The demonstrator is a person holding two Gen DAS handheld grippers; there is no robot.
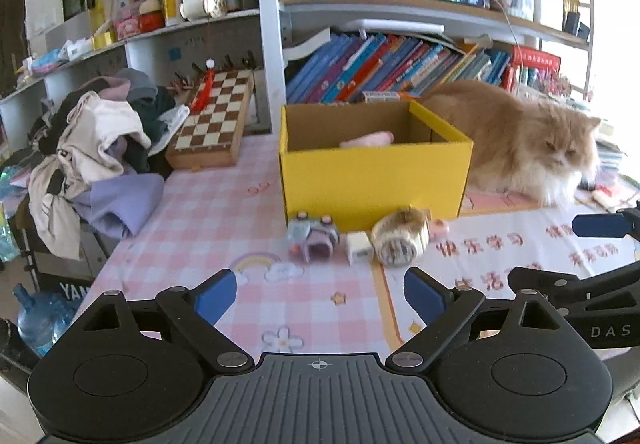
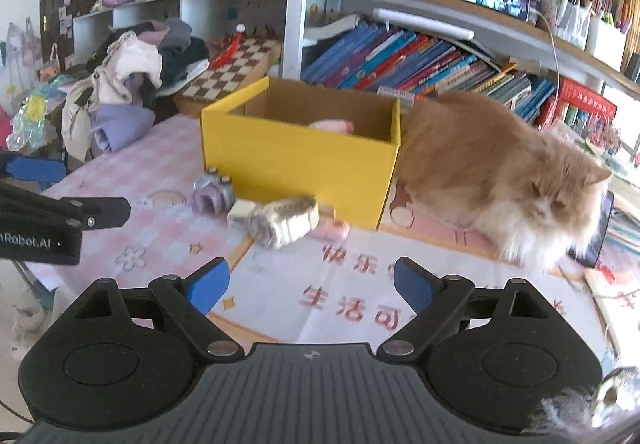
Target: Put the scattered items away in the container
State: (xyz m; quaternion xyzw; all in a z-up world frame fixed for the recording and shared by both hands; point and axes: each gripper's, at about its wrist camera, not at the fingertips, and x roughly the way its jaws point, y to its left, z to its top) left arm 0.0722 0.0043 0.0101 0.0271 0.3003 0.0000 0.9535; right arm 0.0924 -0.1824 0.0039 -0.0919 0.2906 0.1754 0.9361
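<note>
Both empty, jaws apart: left gripper (image 1: 320, 298) and right gripper (image 2: 310, 286), above pink checked tablecloth (image 1: 192, 220). Further on, just before yellow box (image 1: 372, 172): toy camera (image 1: 314, 238), white cube (image 1: 359, 246), watch (image 1: 400, 238), small pink thing (image 1: 439, 229), close together. Pink item (image 1: 368, 140) inside box; orange cat (image 1: 520, 140) beside it, bookshelf (image 1: 400, 64) behind.

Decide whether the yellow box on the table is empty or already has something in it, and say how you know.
Not empty. The yellow box stands open-topped, and a pink item shows above its front wall in both views. How much more lies below cannot be seen.
</note>
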